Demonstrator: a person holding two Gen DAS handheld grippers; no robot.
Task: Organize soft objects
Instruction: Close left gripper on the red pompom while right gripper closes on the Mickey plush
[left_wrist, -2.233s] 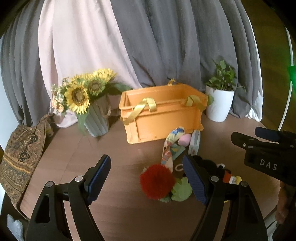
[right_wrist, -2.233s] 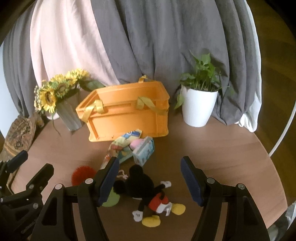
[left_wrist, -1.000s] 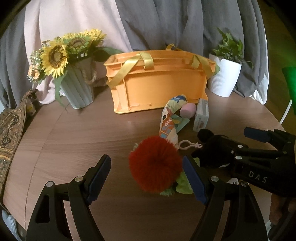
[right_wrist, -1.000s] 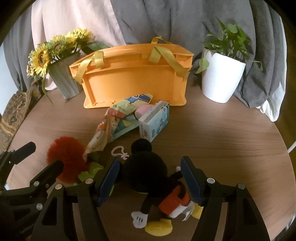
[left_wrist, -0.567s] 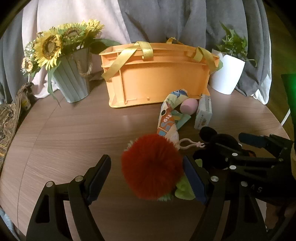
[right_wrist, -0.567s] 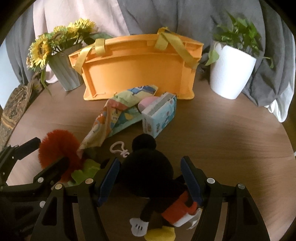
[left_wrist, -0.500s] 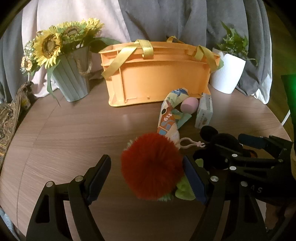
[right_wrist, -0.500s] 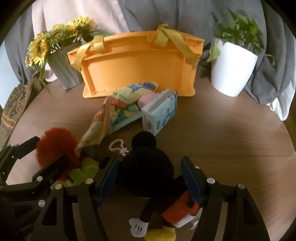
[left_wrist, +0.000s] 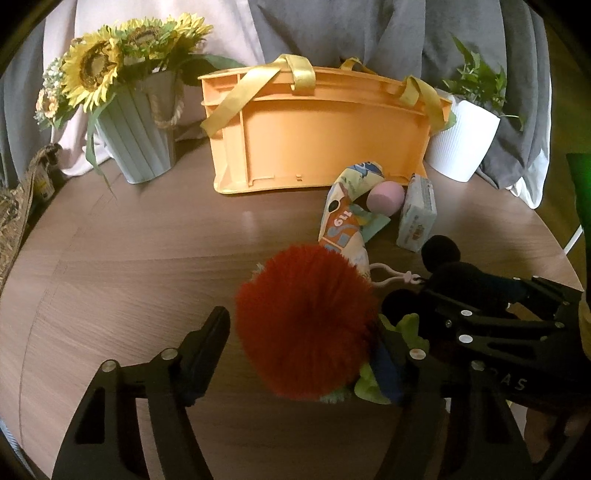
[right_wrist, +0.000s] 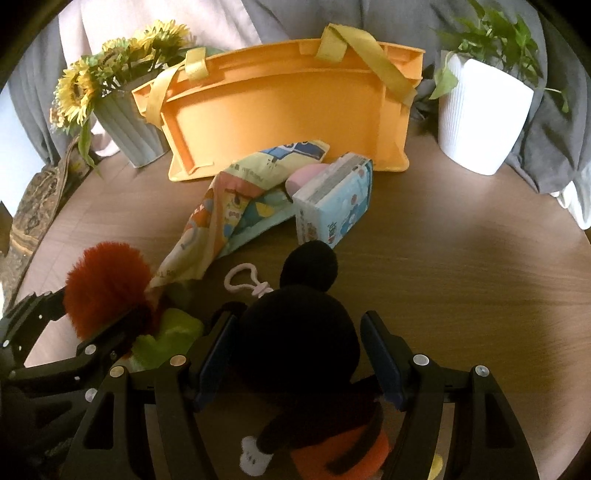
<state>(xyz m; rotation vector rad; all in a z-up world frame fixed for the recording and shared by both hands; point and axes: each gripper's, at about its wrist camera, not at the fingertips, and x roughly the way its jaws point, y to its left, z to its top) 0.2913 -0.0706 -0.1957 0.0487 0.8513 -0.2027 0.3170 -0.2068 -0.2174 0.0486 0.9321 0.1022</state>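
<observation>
The red pompom toy (left_wrist: 306, 325) lies on the round wooden table (left_wrist: 122, 266), between the fingers of the left gripper (left_wrist: 303, 349). The jaws stand spread; the right finger appears to touch the toy's green skirt, the left finger stands clear of the fur. Nothing is pinched yet.

The mouse plush (right_wrist: 299, 343) lies at 3 o'clock of the pompom, its head between the fingers of the right gripper (right_wrist: 297, 354). Those jaws are also spread. Whether the pads already touch the black fur cannot be told, dark on dark.

Risks, as judged:
- The two tools work side by side and nearly touch. Closing or lifting either one could knock the other.
- The pink clip loop (right_wrist: 243, 280) runs from the plush's head toward the patterned cloth (right_wrist: 236, 206). A lift could snag it and drag the cloth along.
- The cloth's lower corner rests against the pompom. Raising the pompom may pull the cloth.
- Fur compresses. A shallow pinch on long pile alone could slip out on the way up.

At 12 o'clock of both toys stands the orange crate (left_wrist: 317, 136), the likely destination, with ribbon handles draped over its near rim; a low carry could catch them. The tissue pack (right_wrist: 336, 199) and pink ball (left_wrist: 386, 194) lie in front of the crate. The sunflower vase (left_wrist: 136, 133) stands at 10 o'clock, the white plant pot (right_wrist: 484, 114) at 2 o'clock.
</observation>
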